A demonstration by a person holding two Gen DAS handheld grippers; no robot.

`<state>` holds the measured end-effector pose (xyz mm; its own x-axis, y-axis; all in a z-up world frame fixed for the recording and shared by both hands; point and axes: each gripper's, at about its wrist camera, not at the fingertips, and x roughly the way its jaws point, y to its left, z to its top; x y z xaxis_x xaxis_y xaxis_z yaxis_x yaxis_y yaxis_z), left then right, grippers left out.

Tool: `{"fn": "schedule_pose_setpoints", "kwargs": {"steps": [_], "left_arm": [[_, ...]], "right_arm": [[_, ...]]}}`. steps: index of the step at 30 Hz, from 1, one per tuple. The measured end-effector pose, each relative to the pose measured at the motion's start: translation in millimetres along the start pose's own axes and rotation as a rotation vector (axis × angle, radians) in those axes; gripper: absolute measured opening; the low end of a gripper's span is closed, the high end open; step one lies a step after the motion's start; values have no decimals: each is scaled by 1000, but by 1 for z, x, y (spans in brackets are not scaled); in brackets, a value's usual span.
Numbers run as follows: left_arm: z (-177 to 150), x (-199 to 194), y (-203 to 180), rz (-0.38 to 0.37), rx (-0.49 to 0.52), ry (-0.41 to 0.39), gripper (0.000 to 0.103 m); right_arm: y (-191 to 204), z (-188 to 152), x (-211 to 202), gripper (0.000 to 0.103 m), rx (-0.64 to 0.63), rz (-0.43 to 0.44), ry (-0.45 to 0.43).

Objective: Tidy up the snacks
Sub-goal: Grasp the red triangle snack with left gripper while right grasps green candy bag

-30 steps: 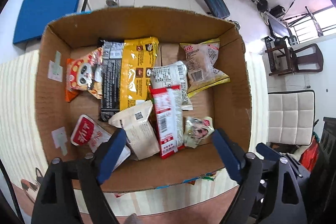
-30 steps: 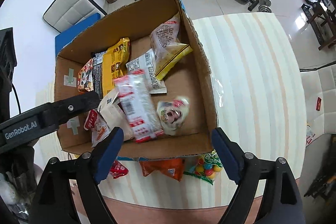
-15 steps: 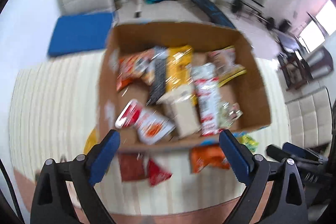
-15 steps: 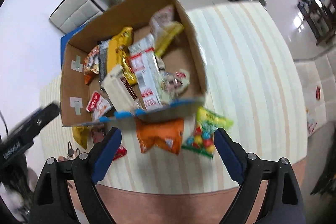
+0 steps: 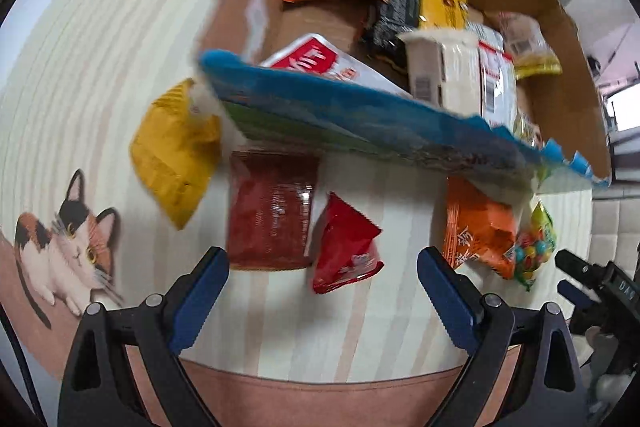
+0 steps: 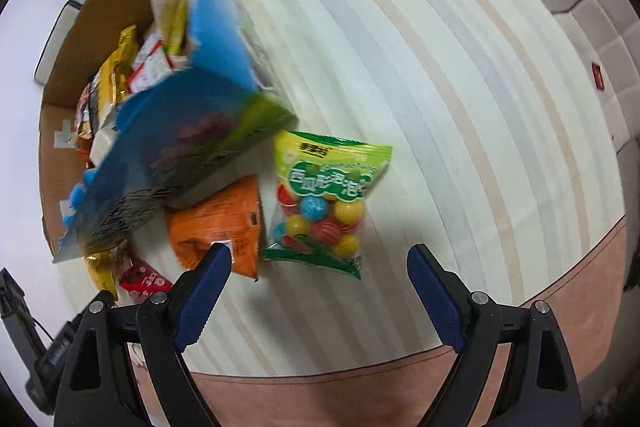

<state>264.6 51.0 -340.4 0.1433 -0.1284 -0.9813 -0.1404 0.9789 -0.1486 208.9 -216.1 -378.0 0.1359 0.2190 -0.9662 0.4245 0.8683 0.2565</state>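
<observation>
moved: both grippers off the box (image 5: 568, 27), down to packets at its near wall | left gripper (image 5: 322, 269), right gripper (image 6: 318, 265) open, empty | step: reaching | next: close on gumball bag (image 6: 324, 203).

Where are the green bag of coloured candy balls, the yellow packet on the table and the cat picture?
green candy bag (image 6: 320, 203): right wrist view, on the clear window showing the balls
yellow packet (image 5: 174, 155): left wrist view, middle of its face
cat picture (image 5: 68, 247): left wrist view, cat's body
</observation>
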Motion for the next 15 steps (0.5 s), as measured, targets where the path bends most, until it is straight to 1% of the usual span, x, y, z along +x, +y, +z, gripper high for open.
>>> {"fn": "schedule_pose_setpoints", "kwargs": {"steps": [5,10,11,12,14,15], "left_arm": [[2,23,-19,19,48,22,86],[5,40,-34,49,87,32,85],[4,43,-36,53,93,35,83],[5,45,-38,56,96,39,77],[7,50,-40,71,106,47,69],[7,51,-42,81,120,42,67]], "right_arm": [[-8,4,12,90,33,8,-1],[-6,10,24,90,52,-2,1],[-5,11,28,90,58,-5,6],[-6,13,32,88,66,-6,13],[-4,18,38,85,74,-10,22],[-3,20,41,82,75,-17,24]]}}
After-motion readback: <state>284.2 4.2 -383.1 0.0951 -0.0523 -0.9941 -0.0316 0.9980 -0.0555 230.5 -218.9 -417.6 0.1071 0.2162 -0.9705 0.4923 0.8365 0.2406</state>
